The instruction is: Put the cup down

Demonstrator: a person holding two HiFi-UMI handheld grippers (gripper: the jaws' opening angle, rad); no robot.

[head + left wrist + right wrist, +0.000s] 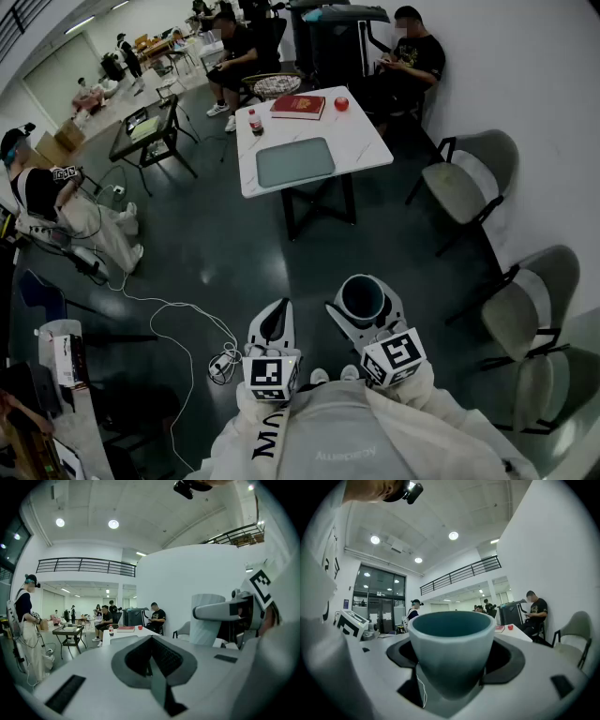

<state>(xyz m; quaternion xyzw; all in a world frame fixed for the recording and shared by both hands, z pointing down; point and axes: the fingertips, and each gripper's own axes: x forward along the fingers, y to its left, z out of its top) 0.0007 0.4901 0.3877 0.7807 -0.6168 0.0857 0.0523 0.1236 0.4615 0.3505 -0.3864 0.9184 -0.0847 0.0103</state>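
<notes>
Big open hall with a dark floor, and the white surface stands well ahead of the person, carrying a grey tray, a red book, a small red ball-like thing and a bottle. Both grippers are tucked in close to the body, side by side, well short of that surface and pointing roughly toward it, over bare floor. The right gripper has its jaws spread wide round the teal cup, clamped on its sides. The cup sits upright, mouth up, nowhere near the surface. The left gripper is level beside it, jaws pressed together with nothing between them.
</notes>
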